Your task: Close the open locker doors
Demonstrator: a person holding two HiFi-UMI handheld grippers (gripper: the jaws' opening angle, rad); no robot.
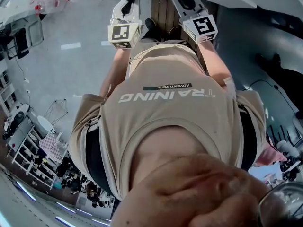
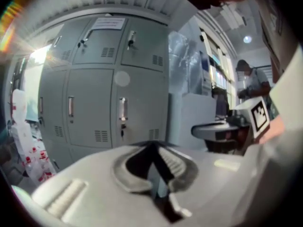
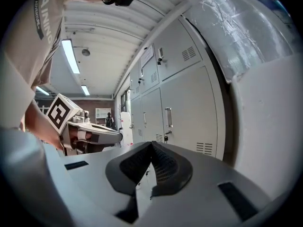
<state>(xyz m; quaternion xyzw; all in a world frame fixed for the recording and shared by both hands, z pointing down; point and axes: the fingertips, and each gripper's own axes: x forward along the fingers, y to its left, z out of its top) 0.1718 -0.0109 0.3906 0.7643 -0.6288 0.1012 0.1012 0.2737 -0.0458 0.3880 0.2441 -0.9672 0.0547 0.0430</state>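
Ahead, grey lockers [image 2: 94, 103] stand well apart from the 2 tools; every door in view looks shut, any open door lies out of frame. Jaws together, nothing held, on left gripper [image 2: 152, 145] and right gripper [image 3: 151, 144]. Risk: closed tips skidding off smooth panel, door rebounding

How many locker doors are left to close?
Done: all the locker doors in view sit flush and shut. In hand: nothing. The left tool and the right tool are both shut, empty and held away from the doors. Left: no open door shows, though any outside these views can't be checked.
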